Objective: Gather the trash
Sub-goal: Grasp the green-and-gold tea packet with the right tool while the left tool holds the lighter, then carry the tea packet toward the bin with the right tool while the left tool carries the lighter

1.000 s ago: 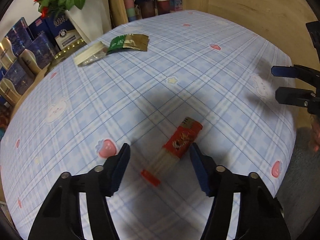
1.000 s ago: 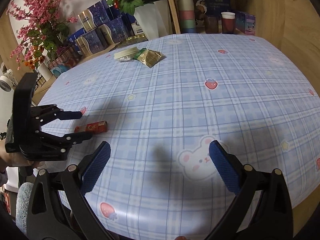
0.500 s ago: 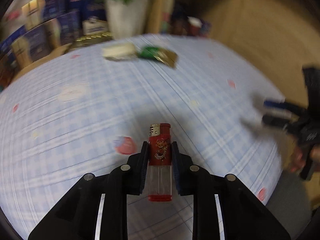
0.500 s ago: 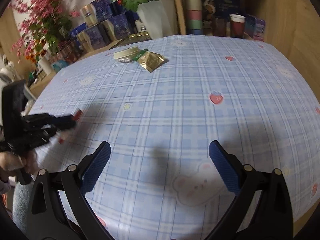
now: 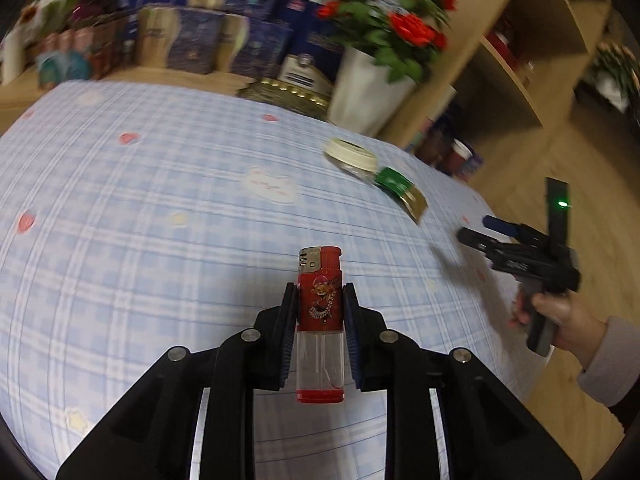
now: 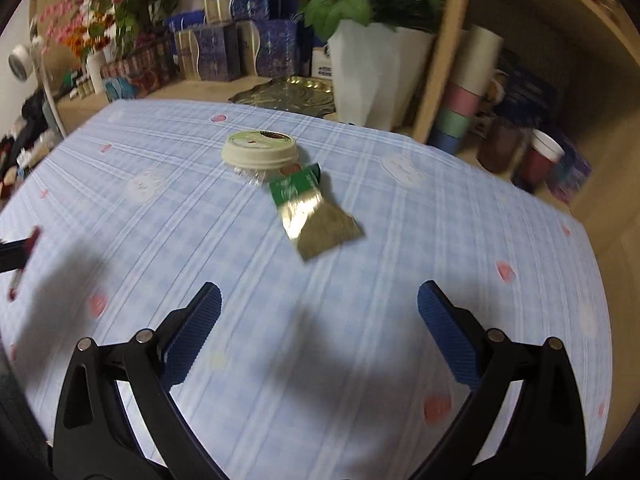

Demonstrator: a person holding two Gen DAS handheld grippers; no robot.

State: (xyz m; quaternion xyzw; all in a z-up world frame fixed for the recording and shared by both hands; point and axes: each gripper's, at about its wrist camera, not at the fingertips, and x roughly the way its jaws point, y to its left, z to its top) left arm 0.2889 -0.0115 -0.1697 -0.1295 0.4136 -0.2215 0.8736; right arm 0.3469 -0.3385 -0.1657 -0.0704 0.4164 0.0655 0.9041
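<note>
At nine o'clock in the right wrist view, the red lighter is being glimpsed, blurred, at the frame edge. In the left wrist view, the same lighter is being clamped between the blue pads of the left gripper, its metal head pointing to twelve o'clock, above the blue checked tablecloth. Toward one o'clock from it, a cream-lidded plastic cup is being seen lying on its side, touching a green and gold foil wrapper. At three o'clock, the right gripper is being held by a hand at the table edge; its jaws are being kept wide apart with nothing between them.
</note>
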